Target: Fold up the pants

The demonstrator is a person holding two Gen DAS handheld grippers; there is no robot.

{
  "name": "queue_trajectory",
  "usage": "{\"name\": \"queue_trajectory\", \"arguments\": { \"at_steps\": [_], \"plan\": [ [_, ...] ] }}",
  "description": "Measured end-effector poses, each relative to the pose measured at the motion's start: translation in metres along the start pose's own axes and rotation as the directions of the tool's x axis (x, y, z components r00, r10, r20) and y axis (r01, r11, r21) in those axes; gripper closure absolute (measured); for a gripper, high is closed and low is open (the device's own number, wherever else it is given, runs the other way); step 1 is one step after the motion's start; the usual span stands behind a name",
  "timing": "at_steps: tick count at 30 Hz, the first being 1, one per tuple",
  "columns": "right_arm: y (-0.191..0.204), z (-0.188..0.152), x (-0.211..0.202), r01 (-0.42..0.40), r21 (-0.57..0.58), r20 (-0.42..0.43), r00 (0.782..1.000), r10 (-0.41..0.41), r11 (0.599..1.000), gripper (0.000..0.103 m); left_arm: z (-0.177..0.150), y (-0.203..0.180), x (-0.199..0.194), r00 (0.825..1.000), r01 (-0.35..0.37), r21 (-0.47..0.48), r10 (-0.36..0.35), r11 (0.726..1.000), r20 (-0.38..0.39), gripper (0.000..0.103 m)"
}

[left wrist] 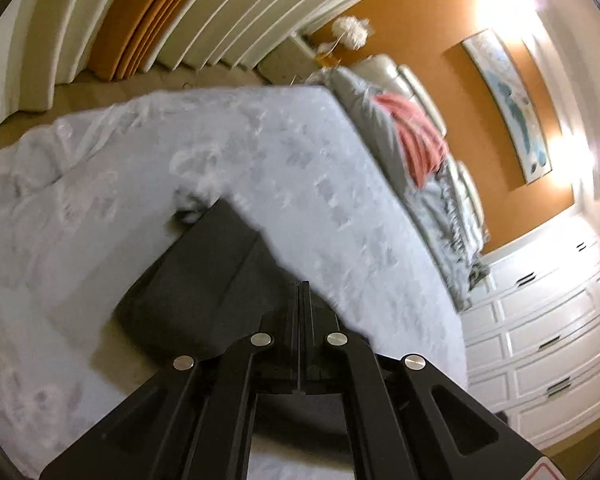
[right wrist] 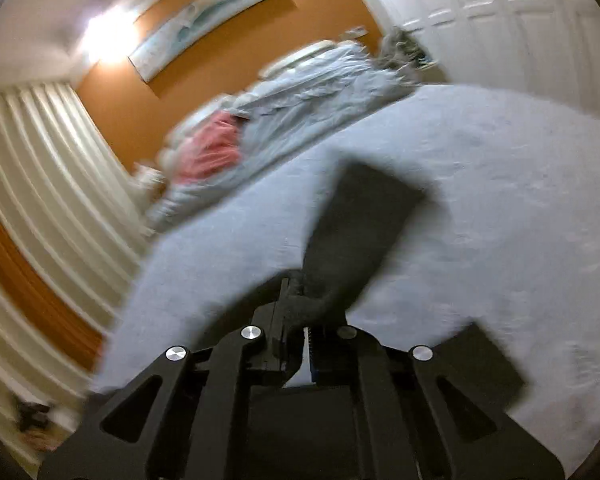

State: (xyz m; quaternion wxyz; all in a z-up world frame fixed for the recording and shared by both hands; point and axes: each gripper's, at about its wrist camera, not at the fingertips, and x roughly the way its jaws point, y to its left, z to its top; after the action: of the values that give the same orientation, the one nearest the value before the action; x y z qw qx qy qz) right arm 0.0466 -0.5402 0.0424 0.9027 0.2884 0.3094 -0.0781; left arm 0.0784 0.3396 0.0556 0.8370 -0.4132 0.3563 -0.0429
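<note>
The dark grey pants [left wrist: 204,280] hang over the pale grey bed sheet [left wrist: 280,152], lifted off it. My left gripper [left wrist: 303,292] has its jaws pressed together, and the pants' edge meets their tips. In the right wrist view the pants [right wrist: 360,224] stretch up and away from my right gripper [right wrist: 296,296], which is shut on a bunched fold of the dark fabric. Another dark piece of the pants [right wrist: 484,364] shows at the lower right. Both views are blurred by motion.
A crumpled grey duvet [left wrist: 384,128] with a pink garment [left wrist: 416,136] lies at the head of the bed. White drawers [left wrist: 540,340] stand to the right, striped curtains [left wrist: 180,12] beyond the bed. Orange wall with a painting [right wrist: 204,16].
</note>
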Motion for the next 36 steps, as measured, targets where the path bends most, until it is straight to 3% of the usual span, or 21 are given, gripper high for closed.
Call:
{"name": "queue_trajectory", "arguments": {
  "at_steps": [2, 3, 4, 5, 7, 12, 13, 14, 15, 17, 18, 20, 22, 25, 27, 29, 30, 31, 34, 36],
  "plan": [
    [-0.046, -0.03, 0.032, 0.113, 0.07, -0.133, 0.986, -0.103, 0.991, 0.095, -0.022, 0.015, 0.008, 0.996, -0.08, 0.017, 0.08, 0.997, -0.032, 0.103],
    [-0.069, -0.051, 0.049, 0.175, 0.097, -0.211, 0.966, -0.152, 0.98, 0.095, -0.028, 0.017, 0.01, 0.996, -0.087, 0.018, 0.087, 0.996, -0.036, 0.102],
    [-0.08, -0.065, 0.055, 0.175, 0.122, -0.229, 0.963, -0.144, 0.977, 0.095, -0.038, 0.022, 0.013, 0.995, -0.09, 0.009, 0.09, 0.996, -0.053, 0.092],
    [-0.084, -0.071, 0.05, 0.144, 0.149, -0.183, 0.976, -0.115, 0.978, 0.095, -0.045, 0.025, 0.016, 0.994, -0.079, -0.005, 0.079, 0.997, -0.072, 0.086],
    [-0.082, -0.072, 0.043, 0.126, 0.192, -0.149, 0.984, -0.098, 0.973, 0.088, -0.053, 0.026, 0.022, 0.994, -0.057, -0.045, 0.053, 0.997, -0.098, 0.05],
    [-0.065, -0.069, 0.043, 0.16, 0.143, -0.151, 0.979, -0.138, 0.977, 0.087, -0.056, 0.022, 0.04, 0.993, -0.064, -0.119, 0.051, 0.991, -0.106, 0.027],
    [-0.066, -0.07, 0.044, 0.156, 0.138, -0.149, 0.98, -0.135, 0.978, 0.085, -0.056, 0.024, 0.046, 0.991, -0.074, -0.153, 0.056, 0.985, -0.119, 0.027],
    [-0.065, -0.071, 0.045, 0.156, 0.133, -0.147, 0.98, -0.136, 0.979, 0.075, -0.057, 0.029, 0.052, 0.989, -0.08, -0.189, 0.054, 0.979, -0.138, 0.027],
    [-0.065, -0.073, 0.046, 0.161, 0.131, -0.146, 0.979, -0.142, 0.978, 0.058, -0.058, 0.034, 0.058, 0.987, -0.075, -0.217, 0.042, 0.973, -0.152, 0.032],
    [-0.062, -0.069, 0.046, 0.172, 0.128, -0.142, 0.978, -0.153, 0.977, 0.056, -0.058, 0.042, 0.065, 0.98, -0.11, -0.224, 0.068, 0.968, -0.189, 0.095],
    [-0.065, -0.07, 0.04, 0.159, 0.13, -0.133, 0.981, -0.142, 0.979, 0.058, -0.057, 0.041, 0.062, 0.979, -0.116, -0.206, 0.078, 0.972, -0.187, 0.103],
    [-0.062, -0.067, 0.027, 0.131, 0.137, -0.078, 0.989, -0.122, 0.982, 0.06, -0.052, 0.038, 0.037, 0.989, -0.111, -0.177, 0.092, 0.978, -0.113, 0.103],
    [-0.066, -0.065, 0.014, 0.125, 0.148, -0.033, 0.992, -0.121, 0.981, 0.059, -0.048, 0.042, 0.016, 0.987, -0.157, -0.144, 0.149, 0.977, -0.065, 0.103],
    [-0.077, -0.072, 0.01, 0.243, 0.174, -0.043, 0.97, -0.239, 0.954, 0.054, -0.047, 0.057, 0.011, 0.974, -0.22, -0.112, 0.211, 0.969, -0.089, 0.103],
    [-0.076, -0.082, -0.003, 0.226, 0.21, -0.001, 0.973, -0.231, 0.951, 0.053, -0.052, 0.056, 0.008, 0.976, -0.203, -0.102, 0.194, 0.974, -0.094, 0.101],
    [-0.061, -0.089, -0.015, 0.189, 0.199, 0.037, 0.979, -0.2, 0.962, 0.051, -0.058, 0.048, 0.006, 0.984, -0.162, -0.094, 0.154, 0.982, -0.089, 0.065],
    [-0.045, -0.095, -0.021, 0.171, 0.162, 0.054, 0.982, -0.181, 0.972, 0.048, -0.06, 0.043, 0.008, 0.987, -0.14, -0.105, 0.13, 0.985, -0.093, 0.035],
    [-0.032, -0.098, -0.024, 0.153, 0.135, 0.064, 0.985, -0.163, 0.979, 0.045, -0.064, 0.041, 0.009, 0.989, -0.129, -0.138, 0.118, 0.982, -0.091, 0.027],
    [0.013, -0.11, -0.03, 0.062, 0.056, 0.074, 0.995, -0.066, 0.996, 0.037, -0.069, 0.034, 0.024, 0.988, -0.129, -0.184, 0.111, 0.974, -0.108, 0.027],
    [0.04, -0.12, -0.025, -0.003, 0.02, 0.062, 0.998, 0.002, 1.0, 0.032, -0.07, 0.038, 0.043, 0.982, -0.134, -0.238, 0.096, 0.962, -0.164, 0.029]
  ]
}}
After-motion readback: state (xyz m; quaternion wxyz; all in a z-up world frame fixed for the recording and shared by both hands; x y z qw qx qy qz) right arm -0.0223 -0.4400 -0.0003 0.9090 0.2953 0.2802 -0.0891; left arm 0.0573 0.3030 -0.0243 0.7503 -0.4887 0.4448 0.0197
